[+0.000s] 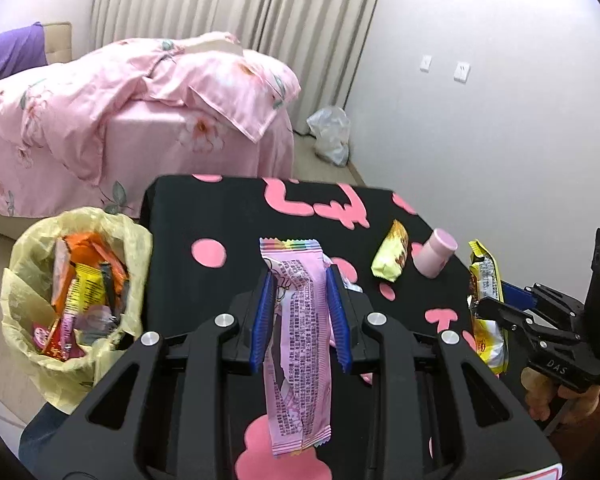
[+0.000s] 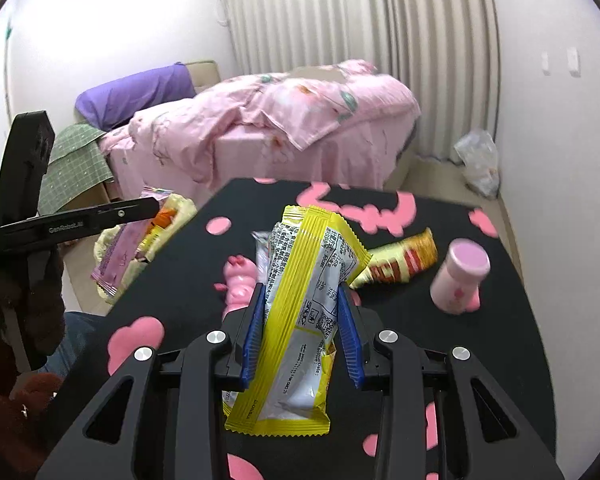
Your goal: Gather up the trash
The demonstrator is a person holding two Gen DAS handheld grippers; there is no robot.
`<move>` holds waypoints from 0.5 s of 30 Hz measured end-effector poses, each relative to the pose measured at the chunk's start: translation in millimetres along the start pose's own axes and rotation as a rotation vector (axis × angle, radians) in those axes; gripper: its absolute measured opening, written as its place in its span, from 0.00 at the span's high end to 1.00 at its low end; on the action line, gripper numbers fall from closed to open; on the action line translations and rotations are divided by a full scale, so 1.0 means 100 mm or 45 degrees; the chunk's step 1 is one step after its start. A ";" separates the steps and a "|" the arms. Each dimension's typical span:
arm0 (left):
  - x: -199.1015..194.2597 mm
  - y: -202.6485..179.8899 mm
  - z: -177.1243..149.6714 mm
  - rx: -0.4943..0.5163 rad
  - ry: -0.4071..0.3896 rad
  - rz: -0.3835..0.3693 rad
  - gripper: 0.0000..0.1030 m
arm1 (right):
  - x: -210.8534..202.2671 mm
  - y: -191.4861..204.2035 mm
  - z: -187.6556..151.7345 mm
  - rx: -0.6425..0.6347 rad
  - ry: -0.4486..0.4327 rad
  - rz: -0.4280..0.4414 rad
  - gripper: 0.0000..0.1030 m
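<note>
1. Pink wrapper (image 1: 296, 336) hangs upright mid-frame, pinched betw. blue pads (image 1: 262, 320) of left gripper (image 1: 300, 312).
2. Yellow wrapper (image 2: 296, 332) clamped in right gripper (image 2: 300, 334), centre of right wrist view, over black table w/ pink shapes (image 2: 188, 288).
3. Yellow-lined trash bin (image 1: 76, 280), left of frame beside table edge, holds wrappers.
4. On table, right of centre: small yellow packet (image 1: 392, 256) next to pink cup (image 1: 436, 252) lying on its side.
5. Pink bed (image 1: 120, 120) upper left.
</note>
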State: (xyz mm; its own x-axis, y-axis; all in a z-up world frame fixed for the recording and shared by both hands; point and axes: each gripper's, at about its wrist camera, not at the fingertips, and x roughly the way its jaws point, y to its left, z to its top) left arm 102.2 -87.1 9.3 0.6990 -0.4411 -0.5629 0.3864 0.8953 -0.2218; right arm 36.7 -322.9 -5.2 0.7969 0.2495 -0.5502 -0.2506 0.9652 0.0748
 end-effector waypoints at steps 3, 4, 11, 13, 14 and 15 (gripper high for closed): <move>-0.09 0.14 0.02 -0.032 -0.032 0.022 0.75 | -0.02 0.18 0.14 -0.068 -0.029 0.005 0.67; -0.13 0.19 0.01 -0.041 -0.039 0.028 0.75 | -0.02 0.24 0.19 -0.086 -0.035 0.010 0.67; -0.38 0.69 0.00 -0.131 -0.118 0.119 0.75 | 0.12 0.64 0.41 -0.190 -0.031 0.090 0.67; -0.42 0.87 -0.01 -0.159 -0.139 0.156 0.75 | 0.20 0.75 0.46 -0.218 -0.020 0.125 0.67; -0.44 0.99 -0.02 -0.178 -0.153 0.181 0.75 | 0.26 0.82 0.49 -0.238 -0.011 0.144 0.67; -0.45 1.11 -0.03 -0.200 -0.165 0.210 0.75 | 0.31 0.87 0.51 -0.255 -0.001 0.157 0.67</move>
State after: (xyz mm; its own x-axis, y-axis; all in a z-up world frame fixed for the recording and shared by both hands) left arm 111.9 32.4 7.4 0.8199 -0.2837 -0.4973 0.1698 0.9500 -0.2620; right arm 67.9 -227.3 26.5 0.7539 0.3650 -0.5463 -0.4504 0.8925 -0.0253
